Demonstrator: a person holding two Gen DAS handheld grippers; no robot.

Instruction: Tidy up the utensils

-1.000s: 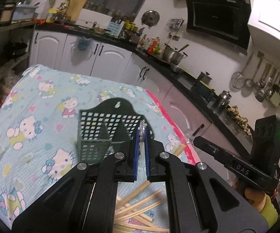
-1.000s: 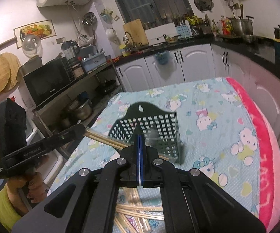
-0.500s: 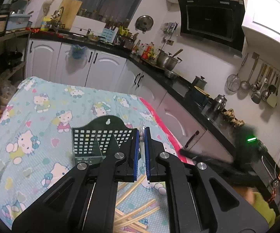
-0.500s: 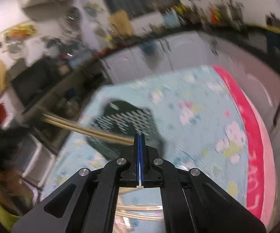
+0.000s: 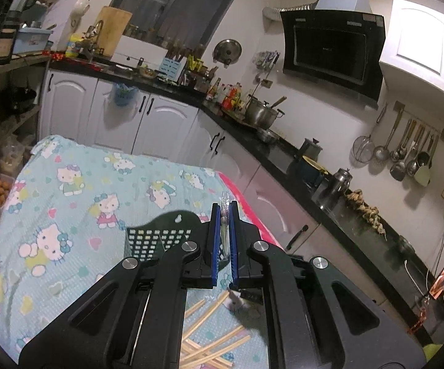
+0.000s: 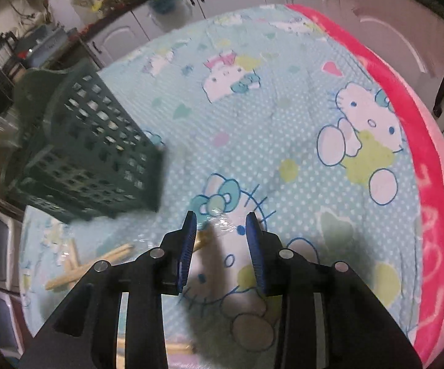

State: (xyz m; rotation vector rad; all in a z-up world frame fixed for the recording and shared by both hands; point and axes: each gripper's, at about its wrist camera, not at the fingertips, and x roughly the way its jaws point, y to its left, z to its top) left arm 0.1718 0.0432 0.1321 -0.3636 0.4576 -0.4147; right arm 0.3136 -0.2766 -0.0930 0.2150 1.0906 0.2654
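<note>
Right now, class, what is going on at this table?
A person holding tongs in each hand is sorting chopsticks into a green basket on a cartoon-cat tablecloth. The left tongs are clamped on a thin wrapped item held above the basket. The right tongs have just been opening and point down at the cloth with nothing between them. Loose chopsticks lie scattered near the basket.

Dim kitchen: white cabinets [image 5: 160, 123], black countertop [image 5: 271, 147], dark window [image 5: 172, 3], range hood [image 5: 332, 52].
</note>
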